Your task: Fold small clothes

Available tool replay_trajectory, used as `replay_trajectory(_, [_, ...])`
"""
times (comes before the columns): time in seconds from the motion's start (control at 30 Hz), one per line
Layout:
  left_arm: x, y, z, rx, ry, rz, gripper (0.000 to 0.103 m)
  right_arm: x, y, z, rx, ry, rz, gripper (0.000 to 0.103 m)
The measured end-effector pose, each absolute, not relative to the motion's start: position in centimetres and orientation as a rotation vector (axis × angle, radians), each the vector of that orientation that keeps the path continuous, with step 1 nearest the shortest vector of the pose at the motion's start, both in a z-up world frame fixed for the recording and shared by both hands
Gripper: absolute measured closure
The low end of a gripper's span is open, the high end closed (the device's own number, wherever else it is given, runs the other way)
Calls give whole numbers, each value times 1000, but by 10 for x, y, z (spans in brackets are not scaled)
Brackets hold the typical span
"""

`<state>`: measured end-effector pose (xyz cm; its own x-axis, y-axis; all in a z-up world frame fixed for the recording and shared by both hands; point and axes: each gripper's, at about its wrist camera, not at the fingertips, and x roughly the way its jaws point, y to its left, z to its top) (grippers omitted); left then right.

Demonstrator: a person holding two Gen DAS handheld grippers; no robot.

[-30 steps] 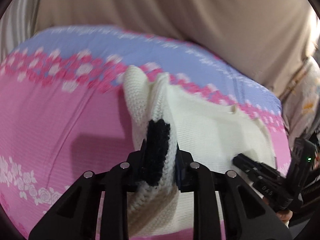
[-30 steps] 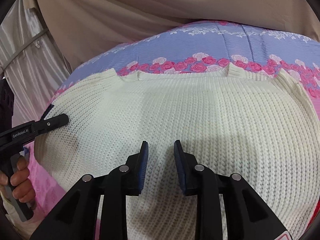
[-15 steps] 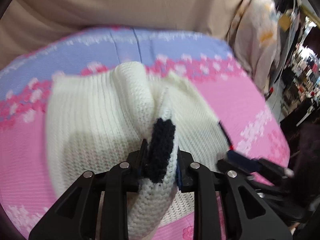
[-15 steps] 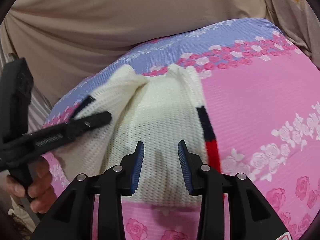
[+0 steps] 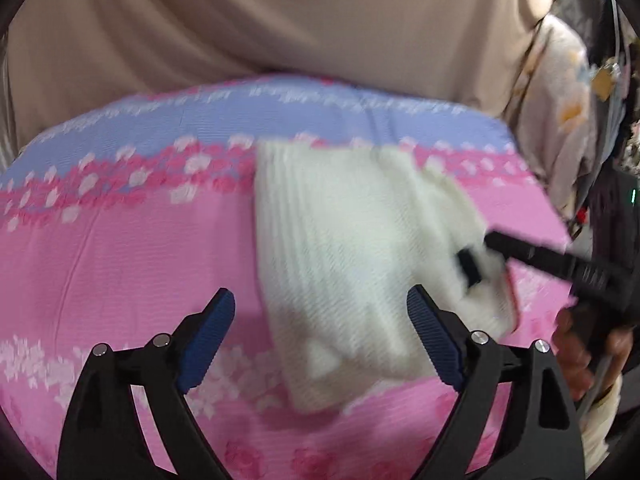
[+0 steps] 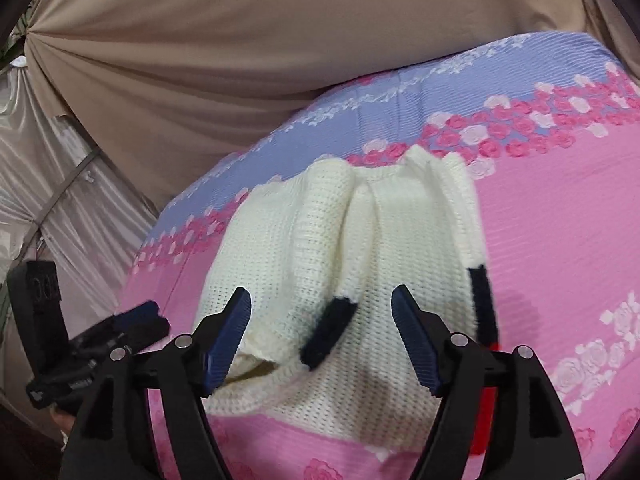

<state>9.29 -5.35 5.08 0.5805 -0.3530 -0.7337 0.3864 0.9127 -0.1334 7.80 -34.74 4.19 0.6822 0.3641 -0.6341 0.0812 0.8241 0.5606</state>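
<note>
Left wrist view: left tool [image 5: 320,312] jaws opening, nothing clamped; folded cream sweater [image 5: 352,256] lies on the pink floral bed [image 5: 120,248], right tool [image 5: 560,256] at 3 o'clock. Right wrist view: right tool [image 6: 322,312] jaws opening, unclamped, above sweater [image 6: 320,240]; left tool [image 6: 100,340] at 8 o'clock.

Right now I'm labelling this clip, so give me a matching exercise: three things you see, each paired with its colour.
Things:
1. sweater
2. cuff
3. curtain

Colours:
A. black
B. beige
C. cream

Pairs: 1-C, 2-A, 3-B
</note>
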Motion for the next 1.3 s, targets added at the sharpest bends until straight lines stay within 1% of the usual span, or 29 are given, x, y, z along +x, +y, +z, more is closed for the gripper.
replay_trajectory(0.13, [93,-54,6,70,959,-399,18,115,-333,17,637,942,182,31])
replay_trajectory(0.17, [92,-52,0,63,971,-393,18,121,-327,15,625,956,183,42])
replay_trajectory(0.2, [93,-50,-3,50,980,-393,18,125,-321,15,592,965,184,58])
replay_trajectory(0.23, [92,-48,-2,39,981,-399,19,127,-317,19,568,964,189,77])
replay_trajectory(0.27, [92,-47,3,28,972,-407,20,124,-315,30,541,933,204,81])
replay_trajectory(0.37, [87,-44,28,12,901,-430,19,99,-328,74,553,755,299,83])
replay_trajectory(0.43, [85,-45,44,1,853,-448,18,82,-344,88,561,672,305,83])
replay_trajectory(0.47, [85,-47,48,3,836,-452,18,77,-354,85,552,664,263,82])
replay_trajectory(0.53, [89,-55,47,16,835,-451,18,84,-373,61,562,743,184,81])
replay_trajectory(0.57, [91,-59,44,22,849,-454,18,90,-382,40,589,812,144,81])
replay_trajectory(0.63, [96,-68,33,23,893,-471,18,93,-387,11,619,892,100,79])
replay_trajectory(0.7, [95,-75,25,37,918,-475,18,86,-389,9,664,863,118,78])
replay_trajectory(0.73, [94,-78,22,52,922,-477,18,83,-390,13,665,856,116,71])
replay_trajectory(0.8, [91,-82,18,75,930,-470,18,78,-390,22,650,837,104,65])
replay_trajectory(0.83, [91,-82,16,79,933,-469,18,76,-391,24,649,831,102,57])
replay_trajectory(0.87, [91,-83,14,83,939,-467,18,74,-390,26,652,829,101,53])
replay_trajectory(0.97, [91,-84,9,90,953,-454,18,68,-386,33,643,822,98,44])
replay_trajectory(1.13, [94,-80,1,77,980,-446,18,68,-379,27,607,856,104,39])
replay_trajectory(1.3, [93,-61,8,39,961,-431,18,85,-379,19,606,913,57,40])
